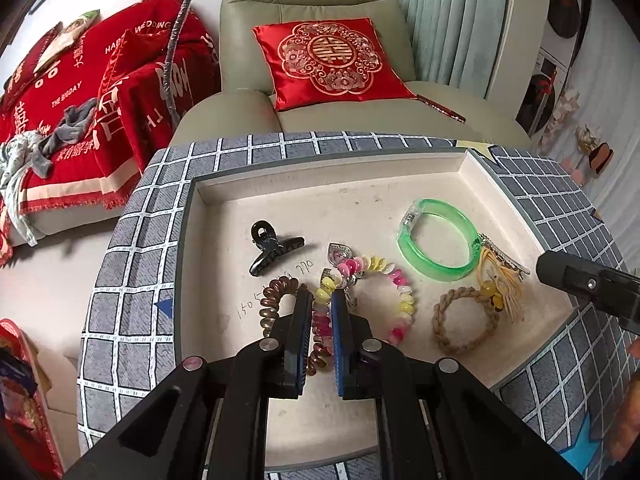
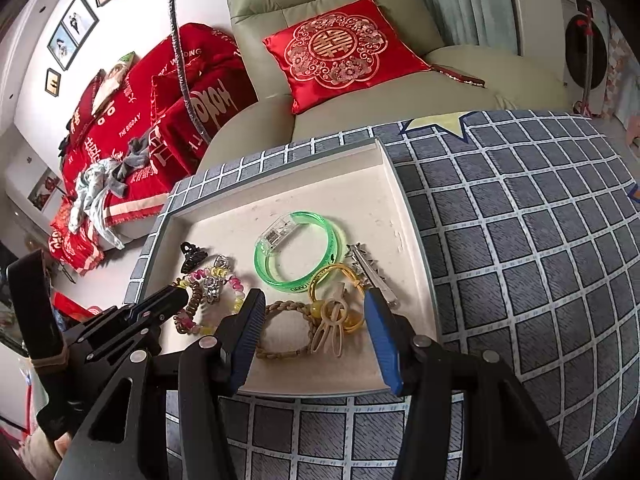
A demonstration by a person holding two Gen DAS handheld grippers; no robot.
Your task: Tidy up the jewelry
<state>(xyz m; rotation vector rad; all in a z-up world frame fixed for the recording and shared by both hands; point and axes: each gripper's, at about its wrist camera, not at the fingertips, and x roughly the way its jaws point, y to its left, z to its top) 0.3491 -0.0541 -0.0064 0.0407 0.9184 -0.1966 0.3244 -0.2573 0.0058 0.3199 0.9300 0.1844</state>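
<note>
A cream tray (image 1: 224, 240) holds the jewelry. My left gripper (image 1: 322, 294) is nearly shut around the pink and yellow coil bracelet (image 1: 400, 292) where it overlaps the brown coil hair tie (image 1: 276, 292). A black claw clip (image 1: 272, 248), a green bangle (image 1: 440, 240), a braided rope bracelet (image 1: 460, 320) and a yellow tassel hair tie (image 1: 500, 284) lie in the tray. My right gripper (image 2: 314, 298) is open above the rope bracelet (image 2: 280, 332) and the yellow hair tie (image 2: 340, 304), beside a silver clip (image 2: 368, 268) and the bangle (image 2: 296, 252).
The tray (image 2: 404, 216) sits on a grey checked cloth (image 2: 520, 240) over a table. A green armchair (image 1: 304, 20) with a red cushion (image 1: 332, 60) stands behind it. A sofa with red covers (image 1: 80, 120) is at the left.
</note>
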